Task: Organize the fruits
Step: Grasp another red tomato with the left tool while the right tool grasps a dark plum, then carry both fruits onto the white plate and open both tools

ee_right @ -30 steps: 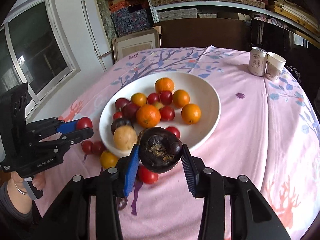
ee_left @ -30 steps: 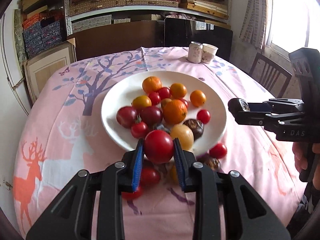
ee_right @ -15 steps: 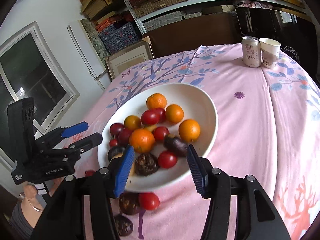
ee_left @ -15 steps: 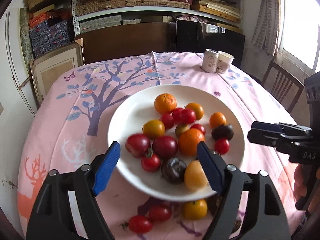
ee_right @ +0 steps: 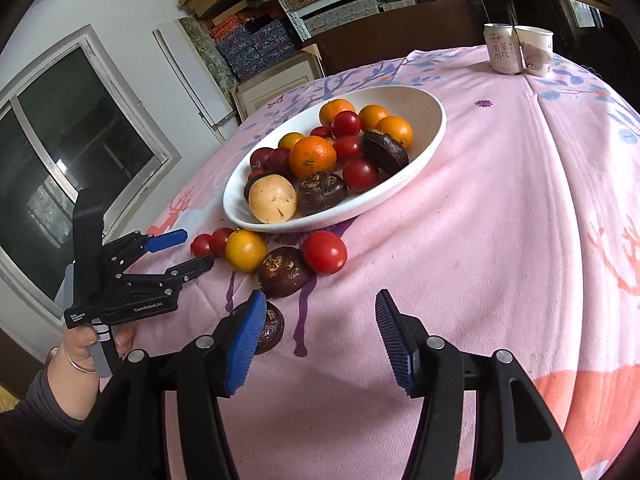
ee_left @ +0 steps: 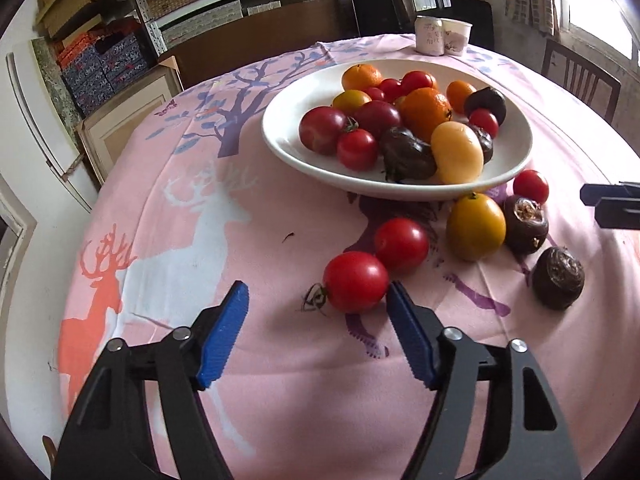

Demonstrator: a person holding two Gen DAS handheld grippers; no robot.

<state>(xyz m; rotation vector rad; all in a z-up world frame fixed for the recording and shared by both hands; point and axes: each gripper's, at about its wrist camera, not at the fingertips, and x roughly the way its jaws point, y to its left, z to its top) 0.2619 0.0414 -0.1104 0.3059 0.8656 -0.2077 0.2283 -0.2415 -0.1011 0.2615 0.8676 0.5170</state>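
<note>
The nearest red tomato (ee_left: pixel 355 281) sits on the pink tabletop (ee_left: pixel 240 216) just short of the white plate (ee_left: pixel 280 142), close against my left claw's (ee_left: pixel 318 332) right-hand pad. That claw is wide open and empty; closing off-centre, I judge it could roll the tomato toward its neighbour (ee_left: pixel 401 243). My right claw (ee_right: pixel 322 340) is also spread wide, holding nothing, with a dark brown fruit (ee_right: pixel 270 330) touching its left-hand pad. Nudging that could send it rolling toward the tabletop edge.
</note>
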